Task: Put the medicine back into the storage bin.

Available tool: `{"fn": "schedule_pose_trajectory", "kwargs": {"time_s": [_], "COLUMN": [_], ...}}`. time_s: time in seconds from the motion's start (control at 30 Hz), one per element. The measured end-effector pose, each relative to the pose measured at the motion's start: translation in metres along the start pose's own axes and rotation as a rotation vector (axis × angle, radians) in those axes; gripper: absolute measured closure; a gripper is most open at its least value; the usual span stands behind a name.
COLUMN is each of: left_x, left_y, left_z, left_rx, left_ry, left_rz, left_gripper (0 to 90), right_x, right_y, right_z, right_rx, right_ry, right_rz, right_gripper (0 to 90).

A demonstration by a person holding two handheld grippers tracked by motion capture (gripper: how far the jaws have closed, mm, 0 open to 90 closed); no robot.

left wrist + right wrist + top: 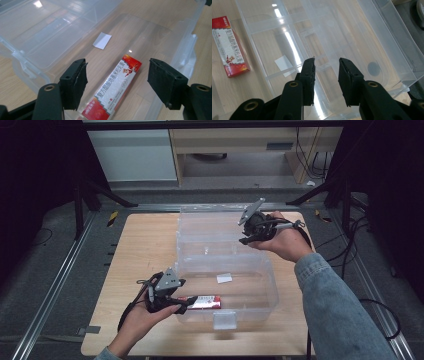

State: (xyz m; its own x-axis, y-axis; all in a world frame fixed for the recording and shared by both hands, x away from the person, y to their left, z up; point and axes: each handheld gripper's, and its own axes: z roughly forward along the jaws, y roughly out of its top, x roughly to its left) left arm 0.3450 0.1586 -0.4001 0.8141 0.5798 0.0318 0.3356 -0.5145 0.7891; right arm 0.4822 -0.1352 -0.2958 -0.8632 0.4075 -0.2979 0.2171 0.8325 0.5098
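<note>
Looking down your left gripper [117, 82], you have its jaws spread wide, empty, on either side of the red and white box [113, 88], which lies flat on the floor of the clear plastic bin [30, 72]. A white slip [102, 40] lies farther in. Your right gripper [326, 80] hangs over the bin's raised lid [387, 42], jaws parted, holding nothing.

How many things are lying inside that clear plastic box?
2. A red and white carton lies on the floor of the box at its near side, between the open jaws of the left gripper. A small white slip lies nearer the middle.
</note>
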Motion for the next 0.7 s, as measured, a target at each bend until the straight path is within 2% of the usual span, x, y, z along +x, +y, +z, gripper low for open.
{"fn": "schedule_pose_trajectory", "kwargs": {"time_s": [0.17, 0.27, 0.4, 0.5, 0.57, 0.6, 0.7], "left_x": [-0.002, -0.004, -0.004, -0.007, -0.009, -0.010, -0.010], "left_y": [0.002, 0.004, 0.001, -0.003, -0.005, -0.008, -0.012], "left_z": [-0.004, -0.007, -0.004, 0.000, 0.002, 0.006, 0.010], "left_rx": [-0.010, -0.015, 0.001, 0.023, 0.038, 0.071, 0.071], "left_ry": [-0.019, -0.026, -0.055, -0.068, -0.081, -0.072, -0.097], "left_rz": [0.016, 0.039, 0.037, 0.053, 0.065, 0.089, 0.082], "left_gripper": [27.1, 24.3, 20.6, 20.3, 18.3, 17.3, 17.6], "right_x": [-0.002, -0.004, -0.010, -0.013, -0.016, -0.018, -0.019], "right_y": [0.002, 0.000, -0.004, -0.006, -0.008, -0.009, -0.010], "right_z": [-0.001, 0.001, 0.006, 0.009, 0.013, 0.018, 0.022], "right_rx": [0.010, 0.031, 0.037, 0.042, 0.065, 0.082, 0.097], "right_ry": [-0.017, -0.027, -0.041, -0.036, -0.036, -0.011, 0.000], "right_rz": [0.005, 0.019, 0.012, 0.008, -0.007, -0.029, -0.036], "right_gripper": [62.7, 51.9, 47.9, 49.0, 50.8, 50.8, 51.5]}}
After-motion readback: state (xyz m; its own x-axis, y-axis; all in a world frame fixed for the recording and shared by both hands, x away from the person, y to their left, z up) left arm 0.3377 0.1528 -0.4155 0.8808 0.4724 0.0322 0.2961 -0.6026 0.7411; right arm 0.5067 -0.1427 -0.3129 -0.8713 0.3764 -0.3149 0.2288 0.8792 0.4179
